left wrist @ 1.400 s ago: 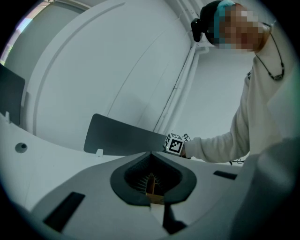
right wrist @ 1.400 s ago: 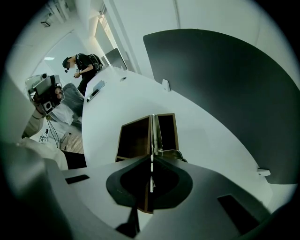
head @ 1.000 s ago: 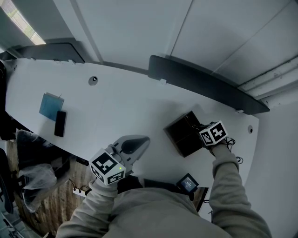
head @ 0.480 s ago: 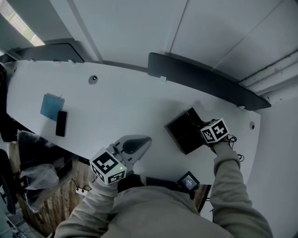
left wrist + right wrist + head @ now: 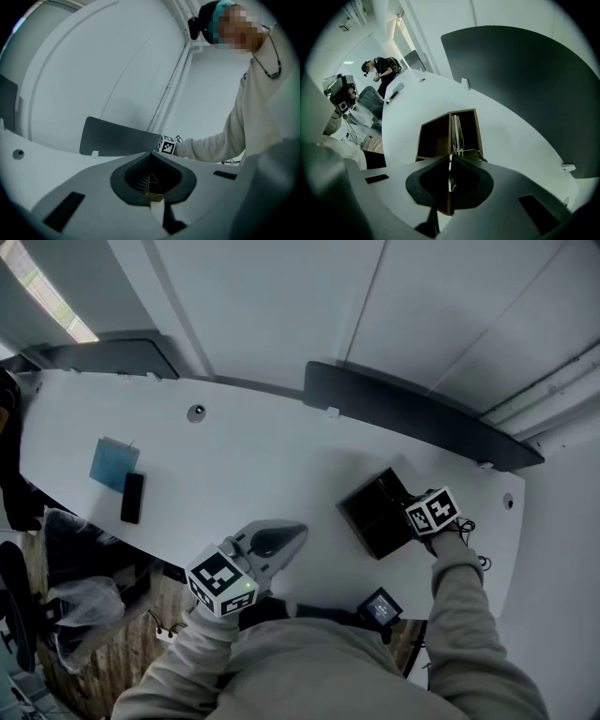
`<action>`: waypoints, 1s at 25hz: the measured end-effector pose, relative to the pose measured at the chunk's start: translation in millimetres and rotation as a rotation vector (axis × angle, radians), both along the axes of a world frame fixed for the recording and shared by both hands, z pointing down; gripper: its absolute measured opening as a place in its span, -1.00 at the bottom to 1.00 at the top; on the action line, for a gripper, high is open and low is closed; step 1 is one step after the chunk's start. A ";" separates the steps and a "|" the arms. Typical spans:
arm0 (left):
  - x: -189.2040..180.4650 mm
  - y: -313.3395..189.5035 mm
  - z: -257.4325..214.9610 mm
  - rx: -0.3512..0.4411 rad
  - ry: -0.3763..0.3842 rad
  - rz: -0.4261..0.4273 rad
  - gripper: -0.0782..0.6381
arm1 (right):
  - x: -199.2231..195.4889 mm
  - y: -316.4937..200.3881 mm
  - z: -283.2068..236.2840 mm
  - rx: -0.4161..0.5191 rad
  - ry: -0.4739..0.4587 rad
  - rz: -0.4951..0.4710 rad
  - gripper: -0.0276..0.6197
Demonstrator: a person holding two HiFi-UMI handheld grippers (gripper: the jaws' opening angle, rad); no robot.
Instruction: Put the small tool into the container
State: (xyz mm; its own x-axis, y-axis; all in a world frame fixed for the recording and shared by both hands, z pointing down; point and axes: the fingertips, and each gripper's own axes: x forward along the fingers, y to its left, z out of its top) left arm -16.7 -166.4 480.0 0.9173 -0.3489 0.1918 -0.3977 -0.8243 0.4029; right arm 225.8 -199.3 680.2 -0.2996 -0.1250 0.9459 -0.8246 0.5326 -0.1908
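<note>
Small metal tool (image 5: 457, 131) clamped in right gripper (image 5: 451, 155), reaching into wooden container (image 5: 370, 507) at four o'clock; left gripper (image 5: 154, 157) jaws together, empty, at seven.

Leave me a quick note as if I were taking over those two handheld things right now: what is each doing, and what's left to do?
Left tool: jaws together, nothing in them, held above the near edge of the white table, away from the job.
Right tool: pointing steeply down over the dark wooden box, jaws shut on what looks like metal tweezers.
Where things are: the tweezers lie in the right-hand compartment as the right gripper view shows it; the other compartment looks empty.
Done: tweezers brought into the box.
Left: open the right tool to let go, then lift it clear.
</note>
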 end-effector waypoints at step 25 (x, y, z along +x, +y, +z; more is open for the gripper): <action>10.9 2.7 -19.3 0.041 0.047 0.097 -0.77 | -16.6 19.6 -68.8 0.144 -0.156 0.062 -0.53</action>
